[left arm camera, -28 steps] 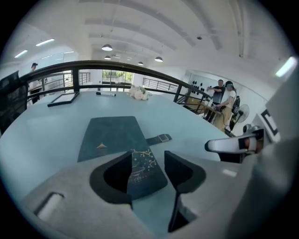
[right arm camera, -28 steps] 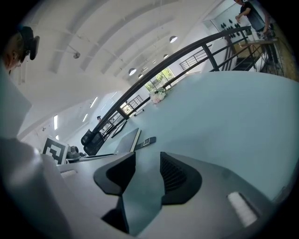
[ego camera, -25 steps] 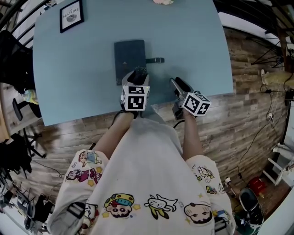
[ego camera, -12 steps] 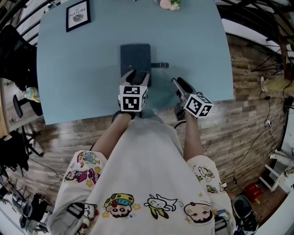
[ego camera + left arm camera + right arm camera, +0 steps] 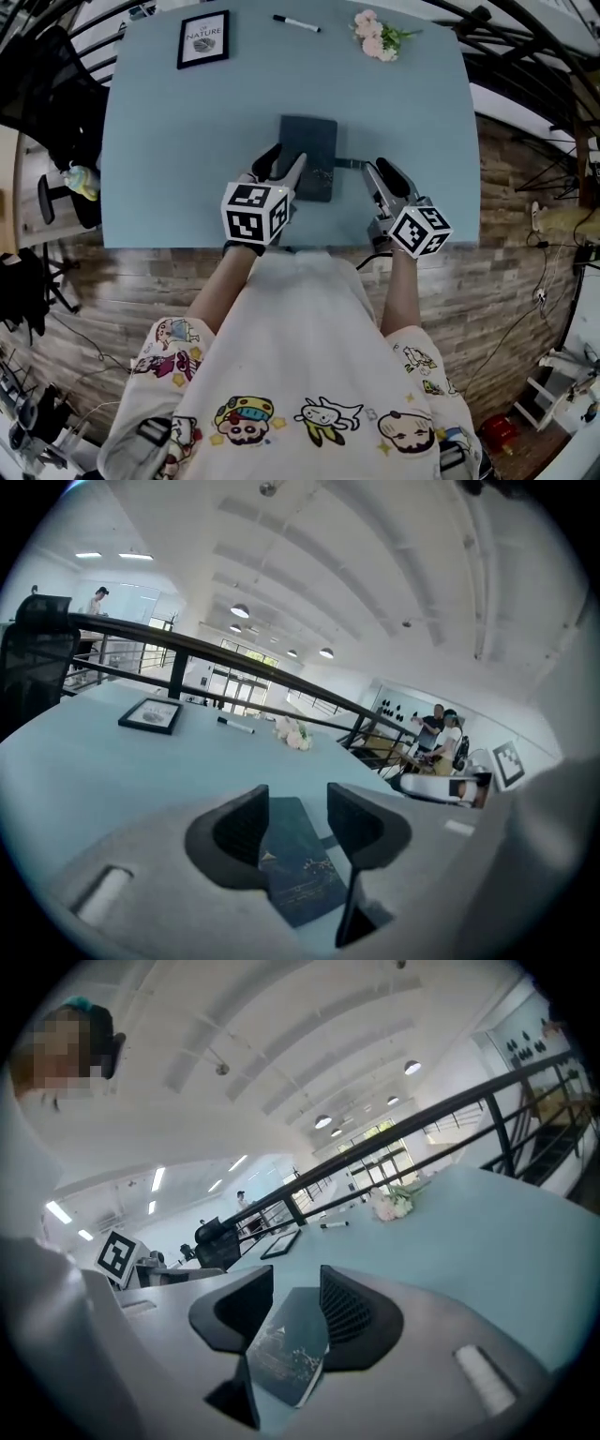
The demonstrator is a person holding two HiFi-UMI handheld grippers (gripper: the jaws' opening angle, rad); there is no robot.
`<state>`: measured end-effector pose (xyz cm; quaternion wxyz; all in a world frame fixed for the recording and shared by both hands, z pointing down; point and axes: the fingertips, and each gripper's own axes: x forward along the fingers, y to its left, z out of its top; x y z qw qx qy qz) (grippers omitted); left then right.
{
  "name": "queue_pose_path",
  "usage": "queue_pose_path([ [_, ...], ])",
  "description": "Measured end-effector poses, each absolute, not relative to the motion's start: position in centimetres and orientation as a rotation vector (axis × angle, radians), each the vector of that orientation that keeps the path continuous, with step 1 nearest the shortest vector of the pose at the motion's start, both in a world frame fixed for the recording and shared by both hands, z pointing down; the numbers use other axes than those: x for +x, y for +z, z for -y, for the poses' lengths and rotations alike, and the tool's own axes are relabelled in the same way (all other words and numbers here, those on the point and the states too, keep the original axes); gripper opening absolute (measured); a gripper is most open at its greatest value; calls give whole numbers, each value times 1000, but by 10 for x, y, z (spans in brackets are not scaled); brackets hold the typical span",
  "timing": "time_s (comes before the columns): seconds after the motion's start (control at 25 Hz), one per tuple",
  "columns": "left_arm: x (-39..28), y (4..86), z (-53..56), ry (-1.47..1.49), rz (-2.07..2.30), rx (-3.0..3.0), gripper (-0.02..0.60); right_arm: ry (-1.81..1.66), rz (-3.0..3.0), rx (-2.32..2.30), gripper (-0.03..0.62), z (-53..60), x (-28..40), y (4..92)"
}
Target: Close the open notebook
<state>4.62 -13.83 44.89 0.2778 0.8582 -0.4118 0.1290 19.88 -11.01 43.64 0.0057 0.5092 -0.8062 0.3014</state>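
A dark blue notebook (image 5: 309, 150) lies closed and flat on the light blue table (image 5: 169, 159), its strap (image 5: 349, 163) sticking out to the right. My left gripper (image 5: 284, 161) hovers over the notebook's near left corner; its jaws are closing with nothing between them. In the left gripper view the notebook (image 5: 300, 874) shows past the left gripper (image 5: 297, 803), down on the table. My right gripper (image 5: 378, 171) hangs open just right of the strap. The right gripper view has the notebook (image 5: 286, 1354) showing through the gap of the right gripper (image 5: 297, 1290).
At the table's far side lie a framed picture (image 5: 203, 39), a marker pen (image 5: 296, 23) and a small bunch of flowers (image 5: 378, 36). A black office chair (image 5: 56, 75) stands off the left edge. A railing (image 5: 234, 667) runs behind the table.
Both grippers have lifted off the near edge of the table and come up toward the camera. The notebook stays closed in the same spot. The head view has tipped toward the far edge.
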Motion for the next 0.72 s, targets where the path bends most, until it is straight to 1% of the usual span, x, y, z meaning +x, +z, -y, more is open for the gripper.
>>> queue_pose_path([
  [0.2, 15, 406, 141, 226, 1129, 2363, 178, 636, 2609, 1533, 127, 122, 169, 389],
  [0.4, -16, 374, 138, 131, 1189, 2404, 161, 423, 2650, 1480, 95, 126, 142, 357],
  [0.48, -28, 367, 135, 104, 1204, 2406, 141, 376, 2665, 1460, 87, 125, 133, 349],
  [0.72, -49, 348, 130, 48, 1233, 2437, 103, 347, 2731, 1431, 38, 122, 120, 326],
])
